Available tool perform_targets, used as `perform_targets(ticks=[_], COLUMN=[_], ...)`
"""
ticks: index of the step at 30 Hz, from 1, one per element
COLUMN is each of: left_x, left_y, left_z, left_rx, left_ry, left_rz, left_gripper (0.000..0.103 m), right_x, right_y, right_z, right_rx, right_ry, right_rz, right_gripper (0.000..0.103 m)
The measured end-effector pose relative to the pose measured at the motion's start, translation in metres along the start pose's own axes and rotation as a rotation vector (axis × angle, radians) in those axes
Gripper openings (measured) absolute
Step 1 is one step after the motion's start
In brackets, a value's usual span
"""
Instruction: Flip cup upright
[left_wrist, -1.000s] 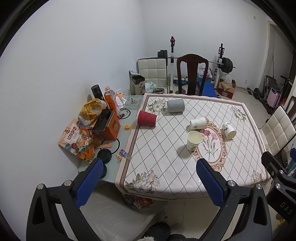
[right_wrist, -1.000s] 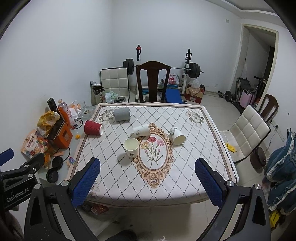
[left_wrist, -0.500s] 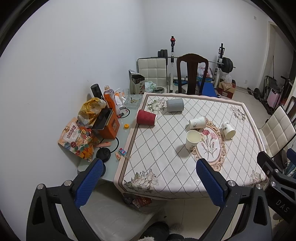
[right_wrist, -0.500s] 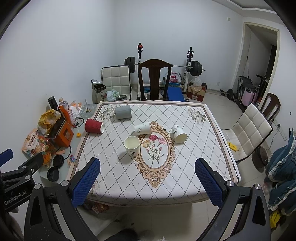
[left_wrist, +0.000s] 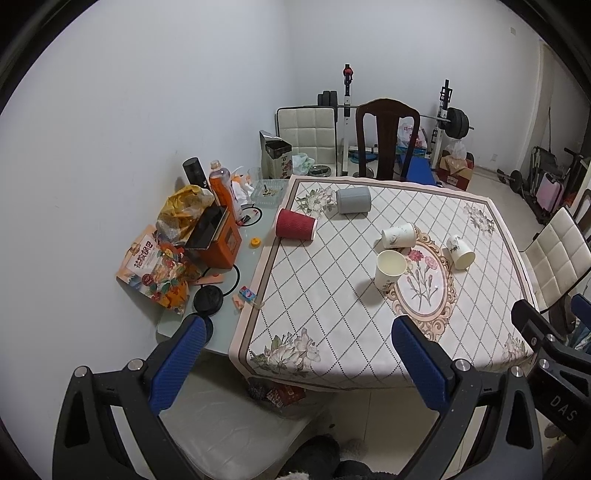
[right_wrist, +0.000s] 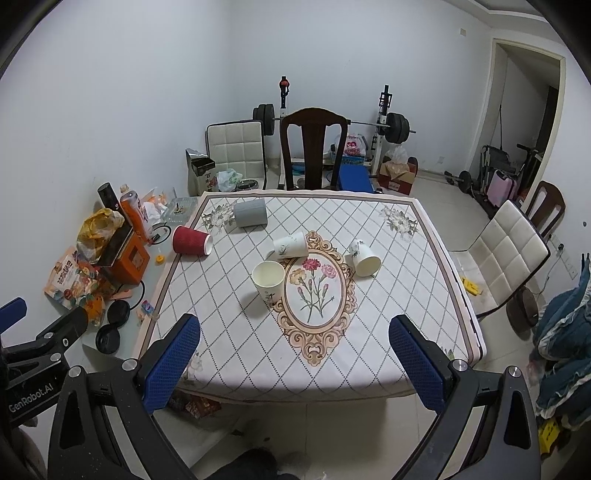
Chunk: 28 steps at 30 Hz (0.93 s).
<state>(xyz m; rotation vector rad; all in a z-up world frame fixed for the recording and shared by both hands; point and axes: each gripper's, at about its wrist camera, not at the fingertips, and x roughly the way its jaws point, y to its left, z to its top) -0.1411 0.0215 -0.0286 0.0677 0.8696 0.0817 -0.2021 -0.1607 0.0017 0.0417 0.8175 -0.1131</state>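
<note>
Several cups sit on the floral tablecloth (right_wrist: 236, 332). One white paper cup (right_wrist: 269, 280) (left_wrist: 389, 268) stands upright near the middle. Two white cups lie on their sides: one (right_wrist: 291, 245) (left_wrist: 398, 235) just behind it, one (right_wrist: 364, 257) (left_wrist: 460, 252) to its right. A red cup (right_wrist: 191, 240) (left_wrist: 295, 224) and a grey cup (right_wrist: 250, 214) (left_wrist: 353, 200) lie on their sides at the far left. My left gripper (left_wrist: 295, 354) and right gripper (right_wrist: 295, 347) are both open and empty, held high in front of the table's near edge, well away from all cups.
Clutter fills the glass side strip (right_wrist: 122, 295) left of the cloth: an orange box (right_wrist: 127, 258), snack bags (right_wrist: 70, 280), bottles, black lids. A dark wooden chair (right_wrist: 314, 147) stands behind the table, a white chair (right_wrist: 506, 254) at the right. Weights and a barbell rack line the back wall.
Both grippers have drifted slightly back from the table, so it sits a little farther up in both views. No cup has moved. Both grippers stay open.
</note>
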Motion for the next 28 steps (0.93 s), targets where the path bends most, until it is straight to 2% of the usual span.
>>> perform_targets(ticks=[28], left_x=[0.018], left_y=[0.003], left_z=[-0.005], left_rx=[0.001], left_ry=[0.032], left_rz=[0.002], left_gripper=[0.103], right_x=[0.009], right_y=[0.008], right_z=[-0.005], right_rx=[-0.006], right_ry=[0.015], right_rz=[0.009], right_gripper=[0.103])
